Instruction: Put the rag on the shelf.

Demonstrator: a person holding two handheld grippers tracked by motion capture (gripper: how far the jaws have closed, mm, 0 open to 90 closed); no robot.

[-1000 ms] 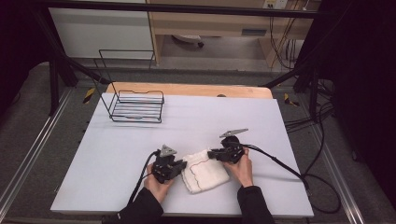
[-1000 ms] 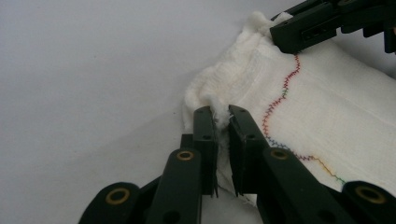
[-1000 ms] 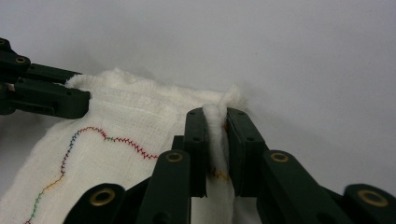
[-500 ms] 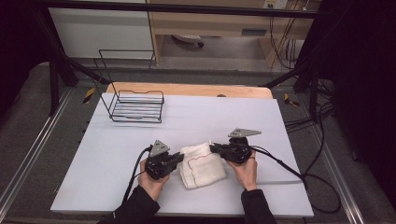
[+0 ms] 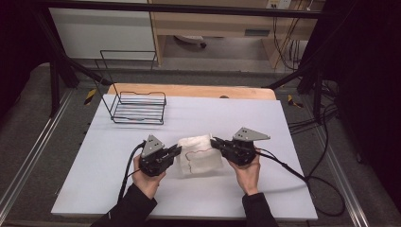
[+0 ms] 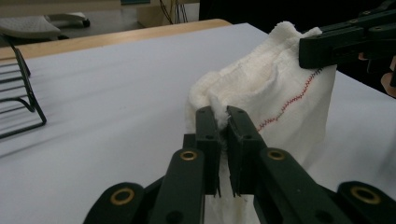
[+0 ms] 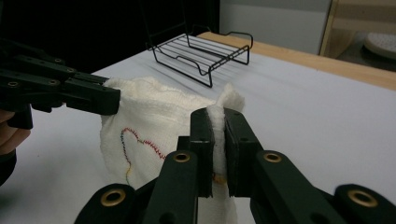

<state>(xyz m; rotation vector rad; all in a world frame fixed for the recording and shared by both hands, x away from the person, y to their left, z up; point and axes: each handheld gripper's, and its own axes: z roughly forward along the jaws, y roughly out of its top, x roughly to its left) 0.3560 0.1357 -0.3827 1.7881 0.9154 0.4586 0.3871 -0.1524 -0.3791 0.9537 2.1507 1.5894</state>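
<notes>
The left gripper [image 5: 176,150] and the right gripper [image 5: 213,141] each clamp one upper corner of the cloth [image 5: 198,155]. The cloth hangs between the two grippers, raised off the surface [image 5: 283,142], with its lower edge apparently at or near that surface.

Progress, as a judgement: the pickup is done, since both corners are held and the cloth is lifted. What remains is probably to spread or fold it, or to carry it to the rack [image 5: 139,108], which stands well ahead of the left gripper and holds nothing.

In the left gripper view, the jaws stand nearly together with a ridge of cloth [image 6: 261,93] pinched between them; the right gripper [image 6: 303,51] enters beyond, gripping the far corner. A red stitched line runs down the fabric there.

In the right gripper view, the jaws are likewise closed on a fold of cloth [image 7: 154,121], and the left gripper [image 7: 114,100] holds the opposite corner. This view shows the stitching as multicoloured, and the rack [image 7: 205,51] beyond. The high view alone shows both hands and the trailing cables.
</notes>
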